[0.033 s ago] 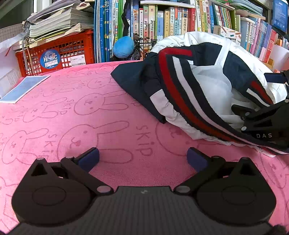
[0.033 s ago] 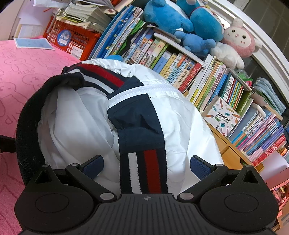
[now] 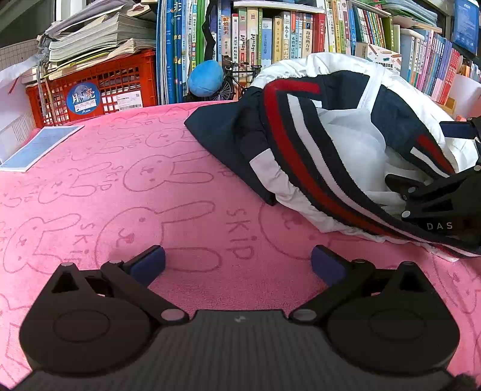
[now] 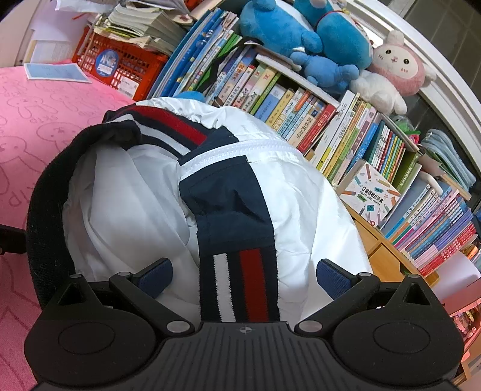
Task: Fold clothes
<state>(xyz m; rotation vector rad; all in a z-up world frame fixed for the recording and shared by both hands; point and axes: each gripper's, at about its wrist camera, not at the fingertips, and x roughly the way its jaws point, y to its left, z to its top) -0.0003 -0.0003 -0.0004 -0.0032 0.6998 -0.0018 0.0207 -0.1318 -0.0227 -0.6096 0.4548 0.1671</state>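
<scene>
Our left tongs hover released over the pink surface; right tongs gape astride the crumpled jacket far right, whose slippery lining may slide out.

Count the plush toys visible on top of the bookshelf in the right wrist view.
4, clustered together: large blue plush leftmost, small blue plush below, another blue plush beside, pink-and-white rabbit plush rightmost. Others may be hidden.
</scene>
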